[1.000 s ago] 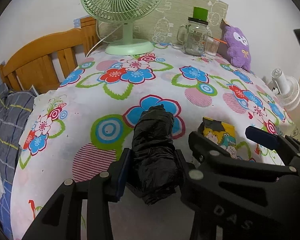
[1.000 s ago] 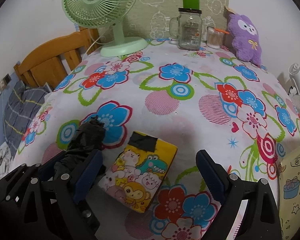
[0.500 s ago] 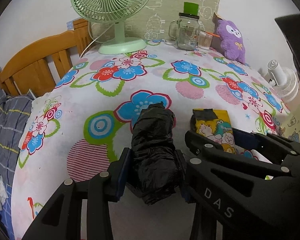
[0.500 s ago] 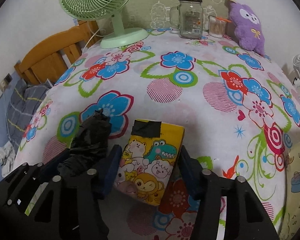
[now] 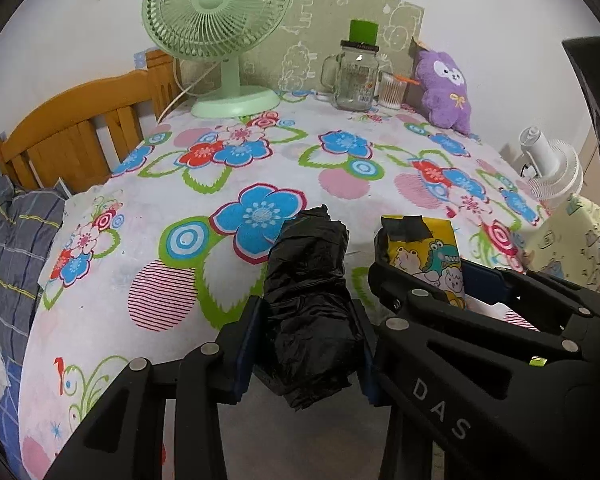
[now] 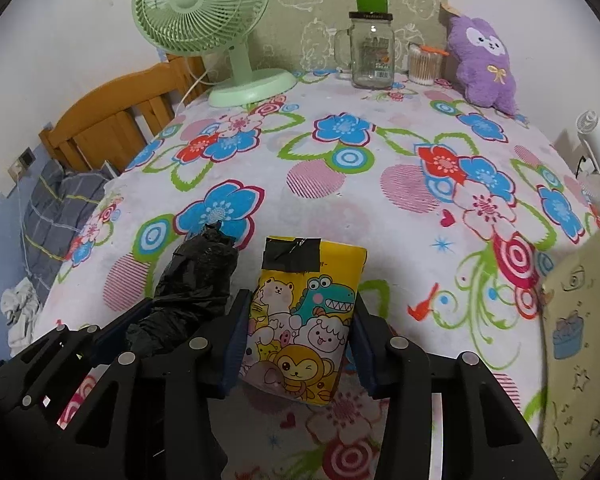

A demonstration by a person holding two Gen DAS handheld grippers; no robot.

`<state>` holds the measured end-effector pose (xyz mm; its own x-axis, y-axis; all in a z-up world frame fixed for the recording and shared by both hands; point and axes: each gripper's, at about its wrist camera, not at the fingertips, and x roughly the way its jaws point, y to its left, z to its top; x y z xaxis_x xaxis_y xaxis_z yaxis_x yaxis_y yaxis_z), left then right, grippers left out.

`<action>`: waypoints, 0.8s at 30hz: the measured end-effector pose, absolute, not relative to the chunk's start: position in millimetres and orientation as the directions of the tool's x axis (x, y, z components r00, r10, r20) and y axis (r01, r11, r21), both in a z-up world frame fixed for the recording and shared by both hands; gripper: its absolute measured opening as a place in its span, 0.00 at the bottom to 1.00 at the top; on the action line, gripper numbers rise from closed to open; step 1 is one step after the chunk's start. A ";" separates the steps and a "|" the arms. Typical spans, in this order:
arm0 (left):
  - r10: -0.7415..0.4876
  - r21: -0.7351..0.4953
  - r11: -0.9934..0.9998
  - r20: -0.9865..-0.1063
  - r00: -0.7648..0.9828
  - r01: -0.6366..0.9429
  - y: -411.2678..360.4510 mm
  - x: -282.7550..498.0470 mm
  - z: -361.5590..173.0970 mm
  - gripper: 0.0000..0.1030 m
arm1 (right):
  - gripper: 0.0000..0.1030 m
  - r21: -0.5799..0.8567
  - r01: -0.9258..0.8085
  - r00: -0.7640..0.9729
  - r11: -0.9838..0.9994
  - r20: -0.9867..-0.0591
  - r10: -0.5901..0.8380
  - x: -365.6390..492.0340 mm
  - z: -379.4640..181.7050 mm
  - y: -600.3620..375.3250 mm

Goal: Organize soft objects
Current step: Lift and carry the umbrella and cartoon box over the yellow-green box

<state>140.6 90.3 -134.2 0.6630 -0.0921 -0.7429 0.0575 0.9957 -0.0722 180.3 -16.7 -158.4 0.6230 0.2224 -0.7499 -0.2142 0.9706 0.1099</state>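
Note:
A crumpled black plastic bundle [image 5: 308, 280] sticks out forward from my left gripper [image 5: 306, 332], whose blue pads are shut on its sides. To its right, a yellow tissue pack [image 6: 304, 312] with cartoon animals and black tape on its far end sits between the pads of my right gripper [image 6: 298, 340]. Those jaws are closing, and both pads touch the pack's sides. The two grippers stand side by side over the near edge of the flowered tablecloth [image 6: 380, 208]. The right wrist view shows the black bundle [image 6: 196, 280] at its left.
Along the back of the table stand a green desk fan [image 5: 216, 40], a glass jar [image 5: 356, 76] with a green lid, a cup of cotton swabs [image 5: 390, 90] and a purple plush toy [image 5: 446, 88]. A wooden headboard [image 5: 72, 132] is at left, a white fan [image 5: 548, 164] at right.
My right gripper's jaws came in from wide open onto the sides of the yellow pack. Both grippers shifted a little over the table; the left one kept its hold on the black bundle.

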 end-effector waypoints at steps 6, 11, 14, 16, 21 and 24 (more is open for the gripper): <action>-0.101 -0.072 0.995 -0.718 0.689 0.070 75.7 128.3 -117.8 0.41 | 0.47 0.110 -0.200 0.659 0.974 -0.720 0.217 162.5 -140.2 -32.8; -0.110 -0.073 0.994 -0.697 0.708 0.082 64.1 119.4 -105.3 0.41 | 0.47 0.107 -0.189 0.687 0.976 -0.695 0.210 149.5 -125.7 -45.9; -0.109 -0.071 0.994 -0.688 0.717 0.083 57.7 113.4 -98.8 0.41 | 0.47 0.110 -0.190 0.698 0.976 -0.684 0.213 143.1 -118.5 -53.1; -0.098 -0.059 0.995 -0.682 0.725 0.079 52.7 109.0 -94.5 0.41 | 0.47 0.108 -0.194 0.705 0.975 -0.676 0.215 137.9 -113.6 -57.1; -0.091 -0.046 0.996 -0.666 0.740 0.081 43.6 99.9 -83.4 0.41 | 0.47 0.113 -0.199 0.721 0.973 -0.656 0.224 126.7 -103.2 -67.6; -0.089 -0.040 0.996 -0.656 0.749 0.084 38.1 93.9 -77.3 0.41 | 0.47 0.112 -0.202 0.732 0.973 -0.642 0.226 119.4 -96.5 -73.8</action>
<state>93.9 38.1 -77.3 0.7494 -0.0893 -0.6560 0.0837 0.9957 -0.0399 119.4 -73.8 -96.5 0.7323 0.2257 -0.6425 -0.2018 0.9730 0.1117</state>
